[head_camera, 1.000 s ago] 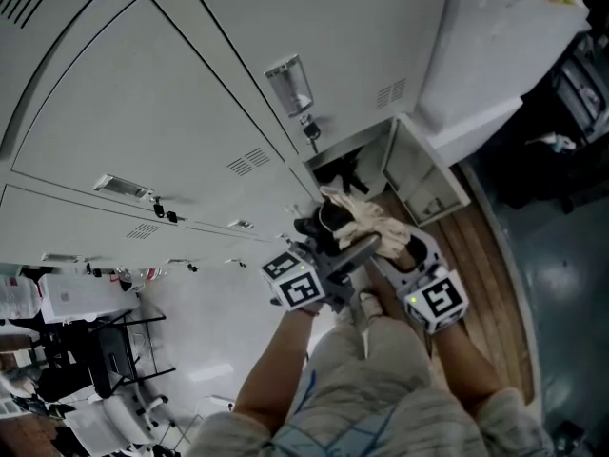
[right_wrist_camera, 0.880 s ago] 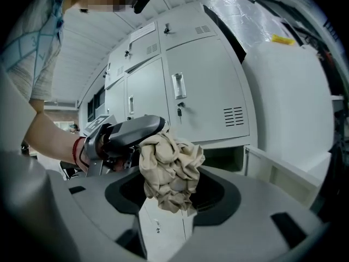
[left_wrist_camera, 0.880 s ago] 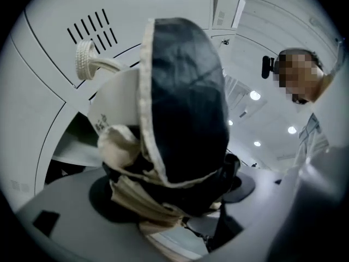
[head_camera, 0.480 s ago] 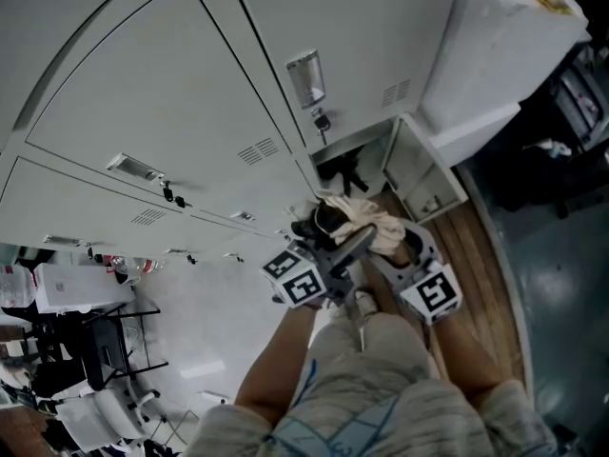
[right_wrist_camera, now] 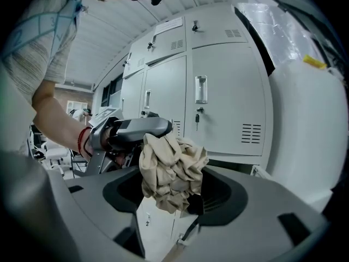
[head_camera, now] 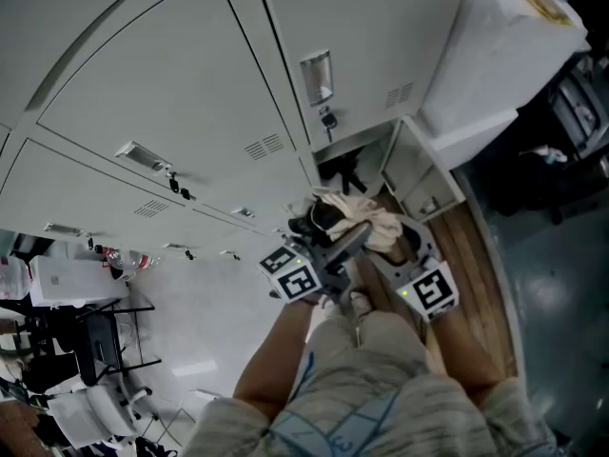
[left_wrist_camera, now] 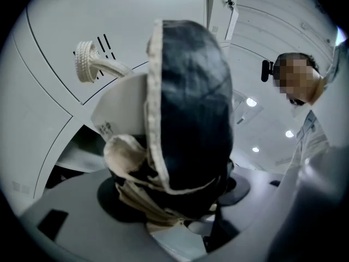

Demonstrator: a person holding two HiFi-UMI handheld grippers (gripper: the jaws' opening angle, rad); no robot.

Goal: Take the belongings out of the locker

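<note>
My left gripper (head_camera: 318,228) is shut on a dark shoe-like item with a cream edge (left_wrist_camera: 191,102), which fills the left gripper view; a cream knitted tab (left_wrist_camera: 87,54) sticks out of it. In the head view the dark item (head_camera: 312,223) sits just below the open locker (head_camera: 335,152). My right gripper (head_camera: 388,238) is shut on a crumpled beige cloth (right_wrist_camera: 172,168). That cloth (head_camera: 366,219) hangs right of the dark item. The left gripper's grey body (right_wrist_camera: 133,130) shows behind the cloth. Something dark (head_camera: 350,176) lies inside the locker.
The locker door (head_camera: 419,177) stands open to the right. Closed grey lockers (head_camera: 190,93) fill the left. A large plastic-wrapped white block (head_camera: 504,46) stands at the upper right. Wooden flooring (head_camera: 481,274) runs under my right side. Chairs and desks (head_camera: 86,350) stand at lower left.
The head view has swung slightly, shifting the lockers rightward in frame. Both grippers keep their hold and stay in front of the open locker.
</note>
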